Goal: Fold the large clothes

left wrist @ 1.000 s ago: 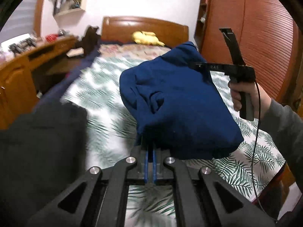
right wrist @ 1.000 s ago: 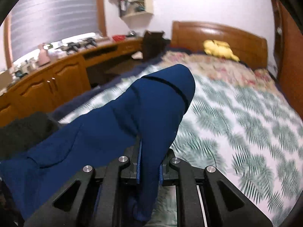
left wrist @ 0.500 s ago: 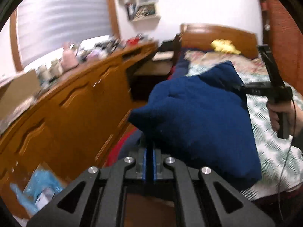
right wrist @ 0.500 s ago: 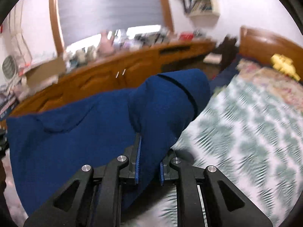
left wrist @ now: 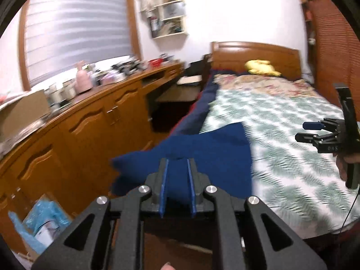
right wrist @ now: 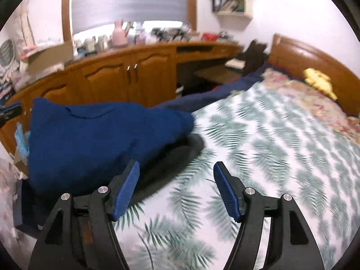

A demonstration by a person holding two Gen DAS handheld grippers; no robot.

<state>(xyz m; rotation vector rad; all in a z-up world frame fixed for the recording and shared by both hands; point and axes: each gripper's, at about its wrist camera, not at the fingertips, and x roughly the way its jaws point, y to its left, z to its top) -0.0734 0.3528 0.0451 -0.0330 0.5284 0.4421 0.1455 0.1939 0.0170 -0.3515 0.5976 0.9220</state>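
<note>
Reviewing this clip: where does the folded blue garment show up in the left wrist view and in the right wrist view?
Left wrist: blue garment at lower centre, on the near left edge of the bed, just beyond the left gripper.
Right wrist: blue garment at left of centre, on a dark garment.
Shared landmark: yellow plush toy by the headboard.

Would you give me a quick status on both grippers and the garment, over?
Left gripper opening, blue garment between its pads. Right gripper opening, empty. Garment on dark clothes at bed edge. Nothing in the way.
</note>
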